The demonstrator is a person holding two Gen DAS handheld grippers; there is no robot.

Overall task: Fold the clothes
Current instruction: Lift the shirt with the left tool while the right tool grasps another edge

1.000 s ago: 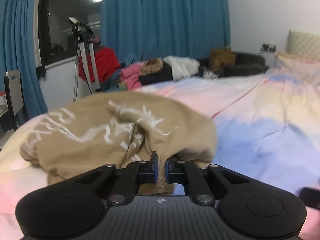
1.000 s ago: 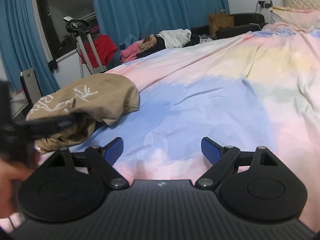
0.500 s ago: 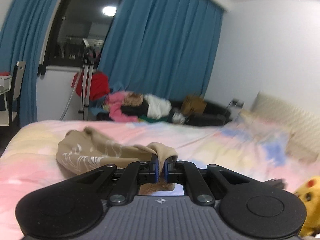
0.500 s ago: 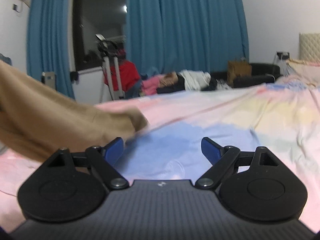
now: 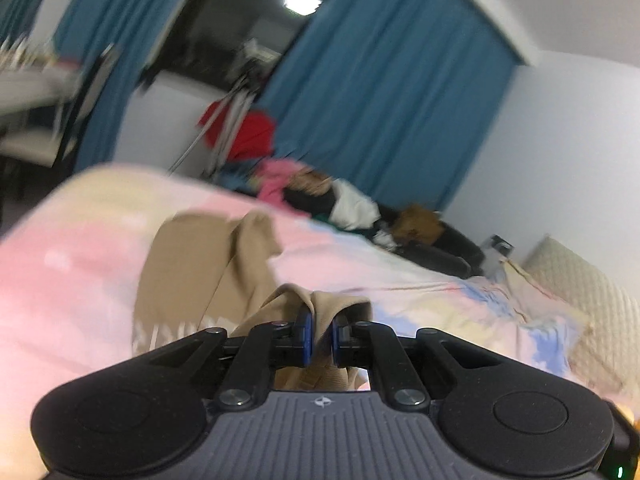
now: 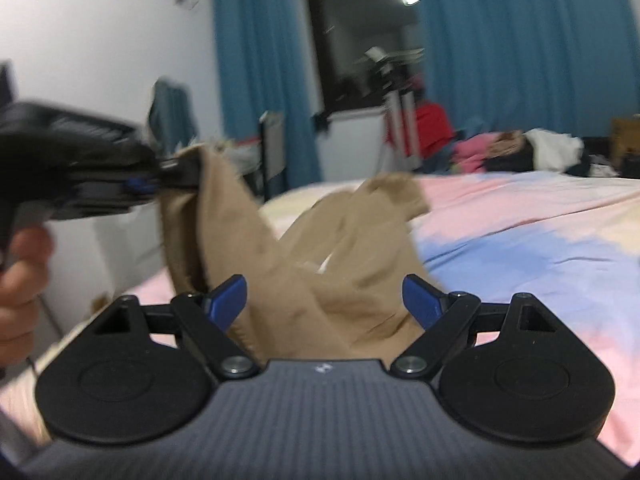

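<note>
A tan garment [image 5: 208, 276] with white lettering lies stretched over the pastel bedspread [image 5: 80, 264]. My left gripper [image 5: 319, 334] is shut on a fold of its fabric, and the cloth hangs from the blue pads. In the right wrist view the tan garment [image 6: 320, 264] drapes from the left gripper [image 6: 176, 172], held up at the left by a hand [image 6: 20, 276], down to the bed. My right gripper [image 6: 324, 300] is open just in front of the hanging cloth, with fabric lying between its blue fingers [image 6: 228, 296] but not pinched.
A heap of mixed clothes [image 5: 304, 188] sits at the far side of the bed, with a tripod and red cloth [image 5: 240, 132] by the blue curtains. A quilted headboard [image 5: 588, 300] is at the right. A chair [image 6: 272, 152] stands past the bed's edge.
My left gripper has lifted and pulled the tan garment up and back, stretching it out. The right gripper has swung left, so the hanging cloth now lies between its open fingers.
</note>
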